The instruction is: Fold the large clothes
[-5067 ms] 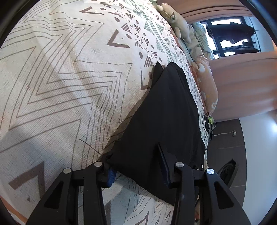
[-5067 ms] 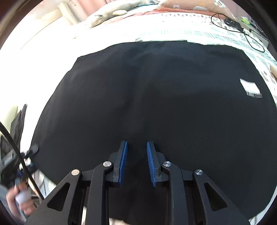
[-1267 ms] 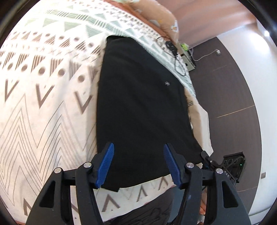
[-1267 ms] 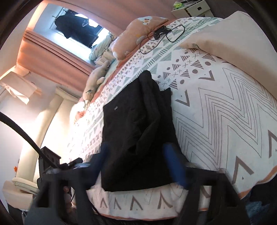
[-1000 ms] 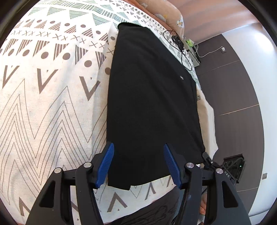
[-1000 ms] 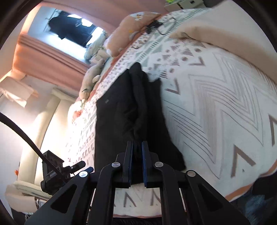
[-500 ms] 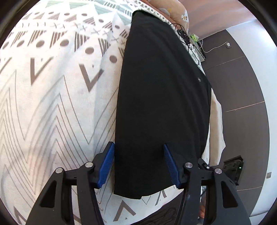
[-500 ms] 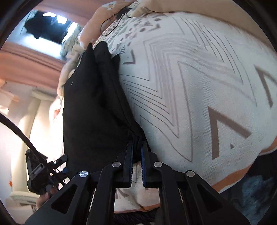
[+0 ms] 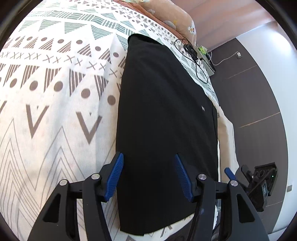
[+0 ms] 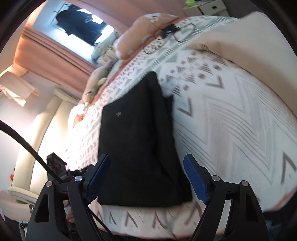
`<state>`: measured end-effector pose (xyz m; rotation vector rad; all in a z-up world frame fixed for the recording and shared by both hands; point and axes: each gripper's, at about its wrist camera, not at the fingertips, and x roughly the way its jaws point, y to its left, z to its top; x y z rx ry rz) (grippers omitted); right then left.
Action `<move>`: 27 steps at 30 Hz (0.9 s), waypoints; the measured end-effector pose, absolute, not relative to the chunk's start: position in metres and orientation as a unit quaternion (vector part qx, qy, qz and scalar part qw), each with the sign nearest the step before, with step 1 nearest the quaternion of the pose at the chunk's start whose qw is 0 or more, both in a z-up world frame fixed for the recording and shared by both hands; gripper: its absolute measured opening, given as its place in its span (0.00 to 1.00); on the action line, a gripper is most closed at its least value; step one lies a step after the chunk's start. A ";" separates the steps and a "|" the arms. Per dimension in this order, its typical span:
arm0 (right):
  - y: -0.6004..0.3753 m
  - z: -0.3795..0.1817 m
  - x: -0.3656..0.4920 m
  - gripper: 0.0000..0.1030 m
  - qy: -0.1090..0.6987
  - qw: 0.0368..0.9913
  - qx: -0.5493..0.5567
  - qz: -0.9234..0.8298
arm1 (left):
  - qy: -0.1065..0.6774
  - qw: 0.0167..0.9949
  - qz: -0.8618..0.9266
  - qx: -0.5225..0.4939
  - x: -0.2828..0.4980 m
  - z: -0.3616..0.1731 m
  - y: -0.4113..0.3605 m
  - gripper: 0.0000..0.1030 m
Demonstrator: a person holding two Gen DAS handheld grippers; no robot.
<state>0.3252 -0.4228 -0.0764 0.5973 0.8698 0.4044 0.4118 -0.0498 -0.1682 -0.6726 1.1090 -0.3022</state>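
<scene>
A black garment (image 9: pixel 163 111), folded into a long narrow strip, lies flat on the patterned bedspread (image 9: pixel 55 111). My left gripper (image 9: pixel 148 155) hovers open over the strip's near end, and its blue pads do not press on the cloth. In the right wrist view the same garment (image 10: pixel 137 133) lies on the bed with a loose fold along its right side. My right gripper (image 10: pixel 146 156) is above its near edge. Its jaws are opening, now wide apart, and nothing is gripped between them.
A peach pillow (image 9: pixel 167 14) and a black cable with a charger (image 9: pixel 191 52) lie at the bed's far end. A plush toy (image 10: pixel 96 81) and a cream cushion (image 10: pixel 241 37) are also on the bed. Dark floor (image 9: pixel 250 102) borders the bed's right side.
My right gripper was shut on the garment's near edge; it has let go, opened wide and pulled back upward. My left gripper shifted slightly along the strip and stayed open.
</scene>
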 end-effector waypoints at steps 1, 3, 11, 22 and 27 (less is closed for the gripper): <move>-0.420 -0.076 0.332 0.78 0.412 0.847 0.276 0.191 | 0.513 0.787 -0.139 -0.314 0.415 -0.168 -0.051 0.56; -0.409 -0.082 0.356 0.77 0.421 0.846 0.262 0.196 | 0.512 0.788 -0.138 -0.314 0.423 -0.168 -0.051 0.56; -0.373 -0.099 0.441 0.58 0.461 0.830 0.237 0.206 | 0.507 0.792 -0.129 -0.315 0.447 -0.169 -0.048 0.56; -0.361 -0.113 0.498 0.13 0.458 0.819 0.256 0.230 | 0.511 0.792 -0.113 -0.314 0.482 -0.171 -0.045 0.56; -0.364 -0.091 0.492 0.00 0.417 0.844 0.231 0.247 | 0.497 0.801 -0.116 -0.313 0.491 -0.159 -0.047 0.56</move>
